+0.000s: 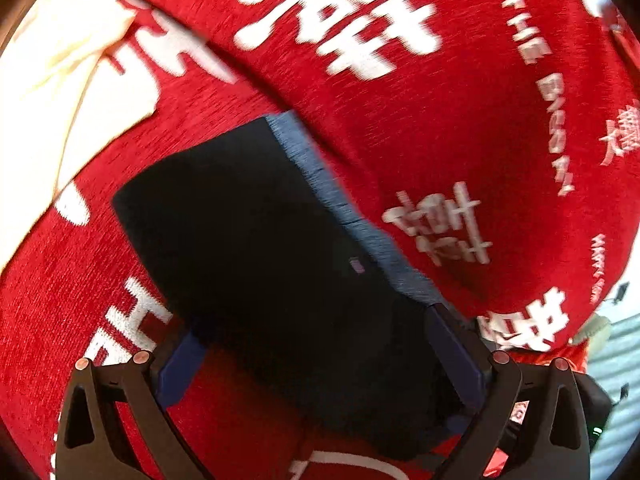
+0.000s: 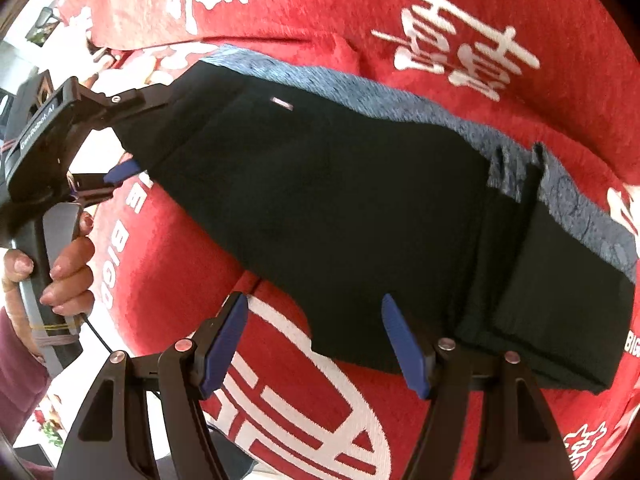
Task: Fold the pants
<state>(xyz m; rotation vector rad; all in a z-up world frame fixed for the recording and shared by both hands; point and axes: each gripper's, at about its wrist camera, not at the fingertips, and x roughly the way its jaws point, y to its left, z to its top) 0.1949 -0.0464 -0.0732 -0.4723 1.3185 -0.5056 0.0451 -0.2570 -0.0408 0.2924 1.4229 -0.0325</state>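
Observation:
Black pants (image 2: 320,208) lie folded into a long band on a red blanket (image 2: 460,8), with a blue-grey lining strip (image 2: 360,88) showing along their far edge. My right gripper (image 2: 316,344) is open just above the pants' near edge, its right pad (image 2: 404,348) over the black cloth and its left pad over the blanket. In the right wrist view my left gripper (image 2: 140,134) straddles the pants' left end with its jaws wide apart. In the left wrist view the pants (image 1: 248,240) run away from between the left gripper's (image 1: 320,356) blue pads.
The red blanket (image 1: 440,120) carries large white characters. A white cloth (image 1: 52,80) lies at the upper left of the left wrist view. A person's hand (image 2: 68,268) holds the left gripper's handle. Beyond the blanket's edge, pale floor (image 1: 612,380) shows at the lower right.

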